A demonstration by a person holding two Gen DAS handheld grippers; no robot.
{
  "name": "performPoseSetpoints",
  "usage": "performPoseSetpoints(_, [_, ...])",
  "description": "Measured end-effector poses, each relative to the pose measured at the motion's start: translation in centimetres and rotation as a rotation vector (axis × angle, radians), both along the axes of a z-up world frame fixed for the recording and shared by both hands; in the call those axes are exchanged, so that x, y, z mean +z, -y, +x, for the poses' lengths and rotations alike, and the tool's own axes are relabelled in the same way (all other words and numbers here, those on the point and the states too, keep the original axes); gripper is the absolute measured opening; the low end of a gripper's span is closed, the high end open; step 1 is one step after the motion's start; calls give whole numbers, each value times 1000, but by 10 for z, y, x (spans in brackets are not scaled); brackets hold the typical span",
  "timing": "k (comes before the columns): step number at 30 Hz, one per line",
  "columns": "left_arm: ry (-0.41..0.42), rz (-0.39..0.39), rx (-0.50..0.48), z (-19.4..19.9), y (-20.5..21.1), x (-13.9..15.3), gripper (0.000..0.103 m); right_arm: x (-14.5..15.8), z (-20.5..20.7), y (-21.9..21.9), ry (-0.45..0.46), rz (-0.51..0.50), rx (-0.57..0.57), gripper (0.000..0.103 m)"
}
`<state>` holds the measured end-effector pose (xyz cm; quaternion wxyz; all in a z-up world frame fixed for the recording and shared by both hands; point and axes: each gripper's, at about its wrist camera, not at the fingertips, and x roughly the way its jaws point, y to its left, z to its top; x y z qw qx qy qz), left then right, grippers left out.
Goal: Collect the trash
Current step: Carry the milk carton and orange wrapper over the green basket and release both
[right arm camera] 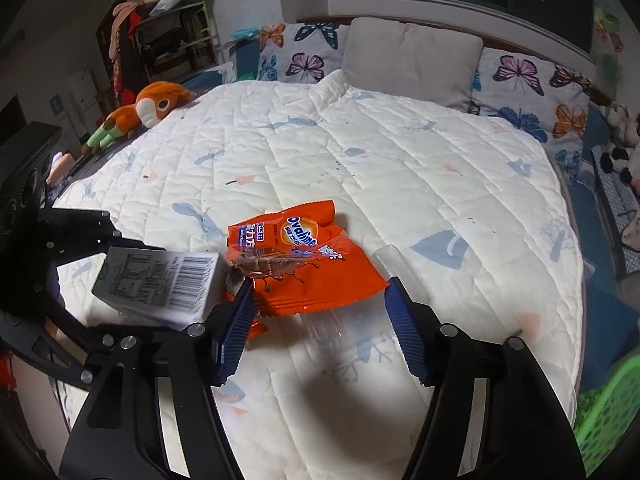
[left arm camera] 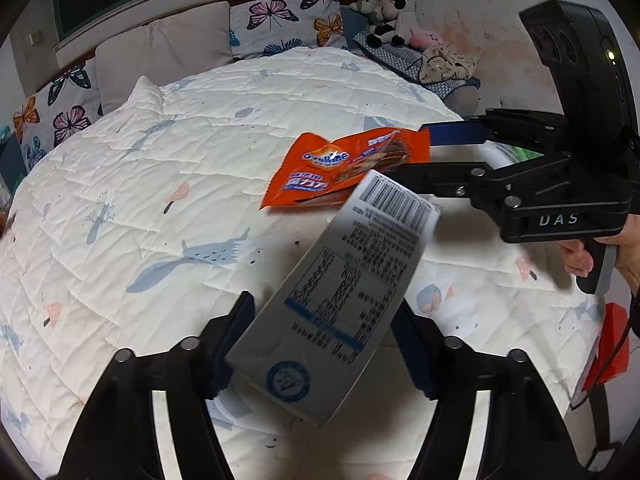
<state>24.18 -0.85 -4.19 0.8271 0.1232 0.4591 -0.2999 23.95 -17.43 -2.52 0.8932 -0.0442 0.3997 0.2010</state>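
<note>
My left gripper [left arm camera: 322,344] is shut on a grey carton with a barcode [left arm camera: 340,292] and holds it tilted above the bed; it also shows in the right wrist view [right arm camera: 160,284]. An orange Ovaltine wrapper [left arm camera: 344,168] lies on the white quilt [left arm camera: 160,184]. My right gripper [right arm camera: 318,328] is open, its blue pads on either side of the near edge of the wrapper [right arm camera: 292,260]. In the left wrist view the right gripper [left arm camera: 424,148] reaches in from the right, with the wrapper's right end between its fingers.
Butterfly pillows [right arm camera: 520,80] and a beige cushion [right arm camera: 412,60] line the headboard. An orange plush toy [right arm camera: 156,100] lies at the bed's left edge, cow plushes [left arm camera: 388,16] on the right side. A green basket [right arm camera: 608,412] stands low right. A red object [left arm camera: 608,344] sits beside the bed.
</note>
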Motion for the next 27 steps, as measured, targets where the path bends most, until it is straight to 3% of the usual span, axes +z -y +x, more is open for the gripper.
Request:
performPoseSetpoints(4, [8,-4,5,-9,1,2,57,10,-16,15,16,36,-39,65])
performPoseSetpoints(15, [23,-44,-17,-40,22,23,52,34,-83,79,62,82,-196,65])
performPoseSetpoints(27, [47,-97,-140,-70,94,52,50,35,-156,189,84,129,-474,65])
